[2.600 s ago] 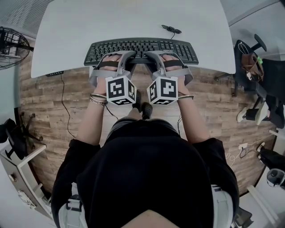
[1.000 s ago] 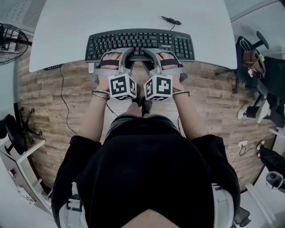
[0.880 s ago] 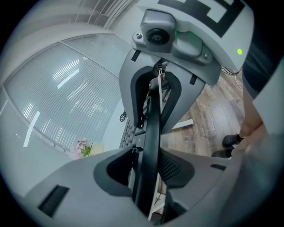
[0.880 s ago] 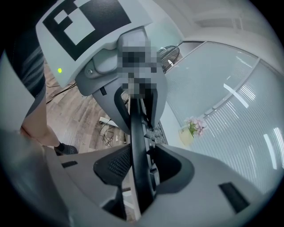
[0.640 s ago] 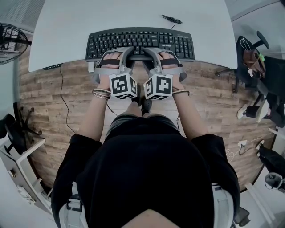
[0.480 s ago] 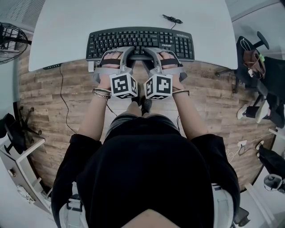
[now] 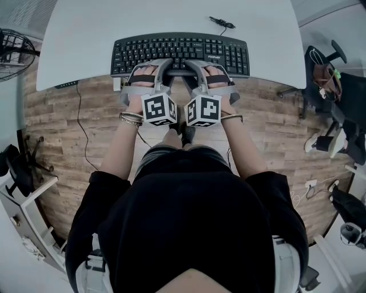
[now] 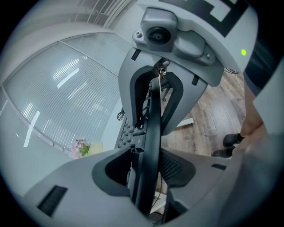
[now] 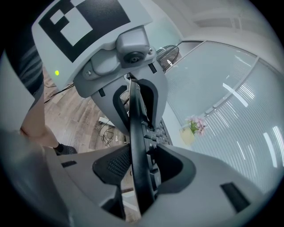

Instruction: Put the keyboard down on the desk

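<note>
The keyboard [image 7: 180, 50] lies flat at the white tabletop's [image 7: 171, 16] front edge, above a plank floor [image 7: 57, 131]. The left hand-held gripper [image 7: 162, 65] and right hand-held gripper [image 7: 194, 65], jaws just opening, loosely straddle its rim.

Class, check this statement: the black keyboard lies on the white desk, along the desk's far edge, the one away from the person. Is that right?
Wrong in one respect: the black keyboard lies on the white desk along its near edge, the one closest to the person. The head view shows this.
</note>
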`<state>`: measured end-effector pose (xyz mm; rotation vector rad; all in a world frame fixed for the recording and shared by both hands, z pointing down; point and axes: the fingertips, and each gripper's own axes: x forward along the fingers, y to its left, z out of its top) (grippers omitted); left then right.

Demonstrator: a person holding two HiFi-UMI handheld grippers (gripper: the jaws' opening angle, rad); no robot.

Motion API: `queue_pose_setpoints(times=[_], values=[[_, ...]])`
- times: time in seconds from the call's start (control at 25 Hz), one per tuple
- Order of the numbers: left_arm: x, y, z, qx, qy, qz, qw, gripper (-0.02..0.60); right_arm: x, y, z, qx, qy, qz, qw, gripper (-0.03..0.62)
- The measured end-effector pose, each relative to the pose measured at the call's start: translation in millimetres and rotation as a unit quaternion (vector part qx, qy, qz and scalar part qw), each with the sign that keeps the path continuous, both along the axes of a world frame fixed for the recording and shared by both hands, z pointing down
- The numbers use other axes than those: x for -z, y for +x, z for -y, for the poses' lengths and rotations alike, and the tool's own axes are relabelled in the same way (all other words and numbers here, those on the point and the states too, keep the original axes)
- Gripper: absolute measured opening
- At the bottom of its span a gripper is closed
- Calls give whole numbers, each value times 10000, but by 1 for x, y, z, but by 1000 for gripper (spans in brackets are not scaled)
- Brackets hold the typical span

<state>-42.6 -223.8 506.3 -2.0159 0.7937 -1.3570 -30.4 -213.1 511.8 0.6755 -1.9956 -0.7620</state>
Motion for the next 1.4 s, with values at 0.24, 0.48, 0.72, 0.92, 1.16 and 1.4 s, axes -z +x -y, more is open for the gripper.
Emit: queue_pose_setpoints(times=[0.24, 0.48, 0.72, 0.92, 1.16, 1.4], values=[[-4, 0, 0, -8, 3, 80, 10000, 187, -4, 0, -1, 21, -35, -14, 10000, 176], [-6, 0, 0, 16, -13, 96, 10000, 193, -6, 0, -1, 13, -55, 2, 10000, 181], [-9, -1, 0, 36, -33, 113, 9999, 199, -9, -2, -1, 11, -101, 18, 9999, 187], [-13, 0, -1, 43, -74, 111, 9999, 204, -13, -2, -2, 13, -163, 41, 9999, 192], [-16, 1, -2, 67, -120, 62, 9999, 213, -16, -1, -4, -4, -236, 87, 9997, 198], [-15, 0, -1, 72, -126, 1, 9999, 215, -15, -2, -3, -28, -250, 120, 9996, 198]])
